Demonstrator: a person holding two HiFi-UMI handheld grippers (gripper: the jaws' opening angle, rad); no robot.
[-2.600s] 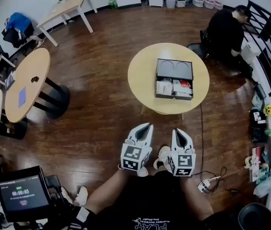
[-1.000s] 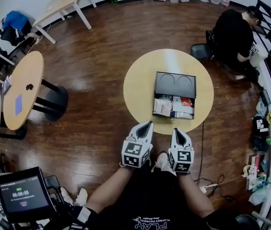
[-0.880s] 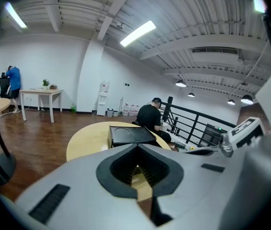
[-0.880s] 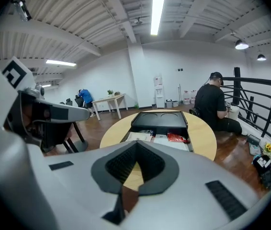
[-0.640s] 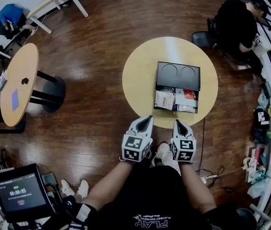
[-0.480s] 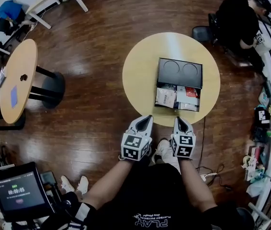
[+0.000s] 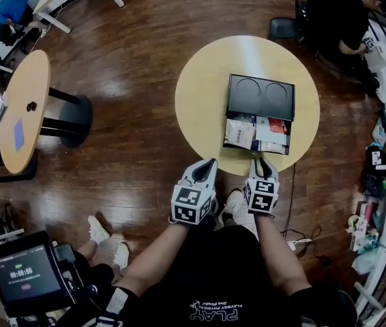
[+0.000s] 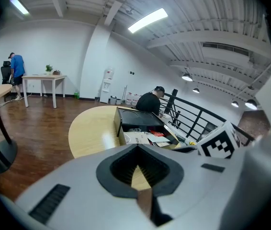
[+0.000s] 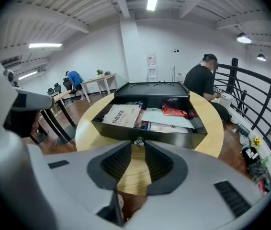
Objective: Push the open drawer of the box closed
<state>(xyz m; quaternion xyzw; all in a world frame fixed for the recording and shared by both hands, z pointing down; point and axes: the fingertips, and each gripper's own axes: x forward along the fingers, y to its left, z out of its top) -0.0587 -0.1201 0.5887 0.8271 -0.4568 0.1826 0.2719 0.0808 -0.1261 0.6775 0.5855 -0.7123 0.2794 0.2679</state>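
Right tool (image 7: 264,162), a little open and empty, is getting close to the open black drawer's (image 9: 174,135) shiny knob (image 9: 139,141), ready for pushing; left tool (image 7: 210,162) is staying shut.

Drawer (image 7: 244,146) open; right gripper (image 7: 264,163) apparently near.

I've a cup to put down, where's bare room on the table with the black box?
The widest bare patch of the round table lies left of the black box; a band lies beyond it. It is crowded before the open drawer, near the right gripper.
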